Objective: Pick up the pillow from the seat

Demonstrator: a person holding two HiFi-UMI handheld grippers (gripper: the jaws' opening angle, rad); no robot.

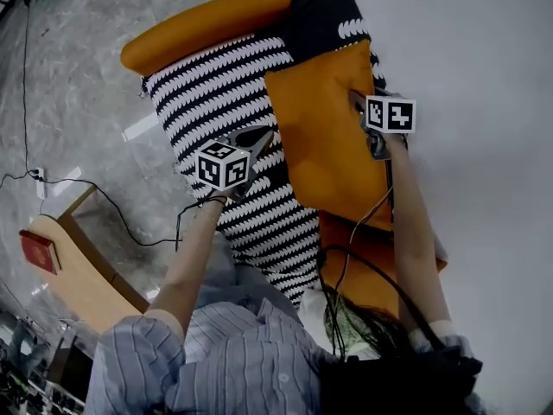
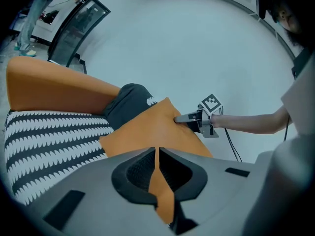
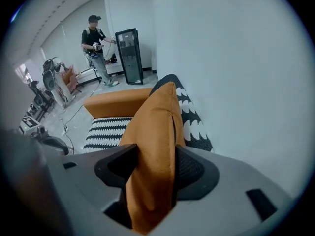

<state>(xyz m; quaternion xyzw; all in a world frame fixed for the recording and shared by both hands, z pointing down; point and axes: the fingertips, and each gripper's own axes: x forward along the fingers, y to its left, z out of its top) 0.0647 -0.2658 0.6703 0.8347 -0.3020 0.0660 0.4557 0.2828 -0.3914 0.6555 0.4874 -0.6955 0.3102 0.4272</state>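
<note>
The orange pillow (image 1: 324,137) stands on edge over the black-and-white patterned seat (image 1: 216,85), close to the wall. My left gripper (image 1: 263,137) is shut on the pillow's left corner; in the left gripper view a thin fold of orange fabric (image 2: 158,181) runs between the closed jaws. My right gripper (image 1: 359,102) sits on the pillow's right edge. In the right gripper view the thick pillow edge (image 3: 155,127) fills the gap between the jaws and touches both pads. The left gripper view shows the right gripper (image 2: 183,119) pinching the far edge of the pillow (image 2: 147,127).
An orange armrest (image 1: 207,24) and a dark cushion (image 1: 324,11) border the seat. The white wall (image 1: 484,59) is right beside it. A wooden piece (image 1: 78,266) with a red book (image 1: 39,251) and a cable (image 1: 112,206) lie on the floor at left. A person (image 3: 96,38) stands by a glass cabinet (image 3: 129,55).
</note>
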